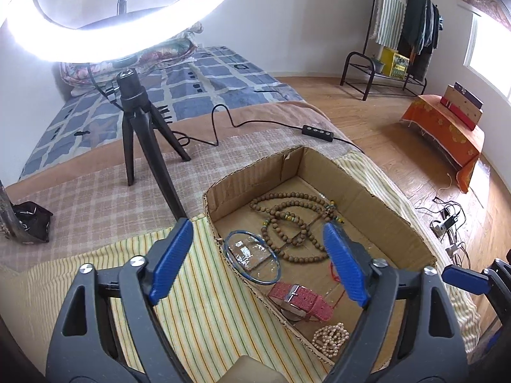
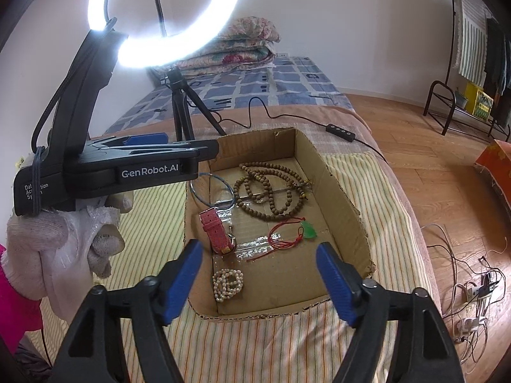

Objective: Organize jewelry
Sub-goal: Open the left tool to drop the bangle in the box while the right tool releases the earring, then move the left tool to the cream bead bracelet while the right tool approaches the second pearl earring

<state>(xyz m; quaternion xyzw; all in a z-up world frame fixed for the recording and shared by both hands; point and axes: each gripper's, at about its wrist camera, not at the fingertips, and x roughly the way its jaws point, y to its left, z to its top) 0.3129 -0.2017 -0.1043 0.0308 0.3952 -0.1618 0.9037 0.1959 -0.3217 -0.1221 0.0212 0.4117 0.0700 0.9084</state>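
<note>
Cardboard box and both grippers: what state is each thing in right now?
Cardboard box: open-topped, on the bed.
Wooden bead necklace: looped, at the far end.
Blue bangle: flat.
Pink watch: inside.
Pearl bracelet: bunched, at the near end.
Jade pendant: on red cord.
Left gripper: open, empty.
Right gripper: open, empty.
Ring light: on.

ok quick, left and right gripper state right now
Left gripper: open, holding nothing, above the cardboard box.
Right gripper: open, holding nothing.

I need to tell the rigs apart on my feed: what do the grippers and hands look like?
Both grippers, left and right, have black frames and ribbed blue fingers. The left's body reads "GenRobot.AI" in white. The left hand wears a white knit glove and a pink sleeve.
</note>
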